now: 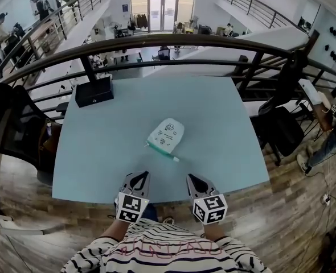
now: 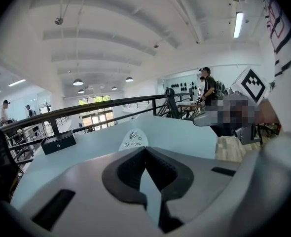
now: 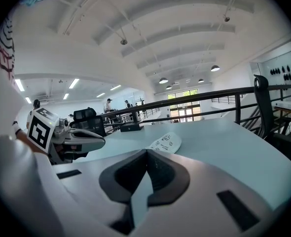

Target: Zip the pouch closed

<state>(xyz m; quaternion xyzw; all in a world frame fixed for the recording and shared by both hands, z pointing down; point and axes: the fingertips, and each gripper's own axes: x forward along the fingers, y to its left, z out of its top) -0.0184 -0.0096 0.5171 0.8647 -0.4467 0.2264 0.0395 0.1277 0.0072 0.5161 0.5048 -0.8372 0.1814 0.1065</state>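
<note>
— White with a pale green edge, the pouch (image 1: 166, 136) lies flat near the middle of the light blue table (image 1: 99, 152), its green edge turned toward the person.
— Is anything touching it?
— No. Both grippers are apart from it, over the table's near edge. The left gripper (image 1: 140, 177) has its jaws pressed together with nothing between them. The right gripper (image 1: 191, 178) is the same (each gripper view shows the dark pads meeting at the tip).
— Which way do they point?
— Side by side, both toward the pouch, held out from striped sleeves (image 1: 99, 255).
— And beyond?
— A black box (image 1: 94, 91) sits at the table's far left corner, well apart from the pouch. A dark railing (image 1: 173, 40) curves behind the table, and a black chair (image 1: 8, 124) stands at the left.
</note>
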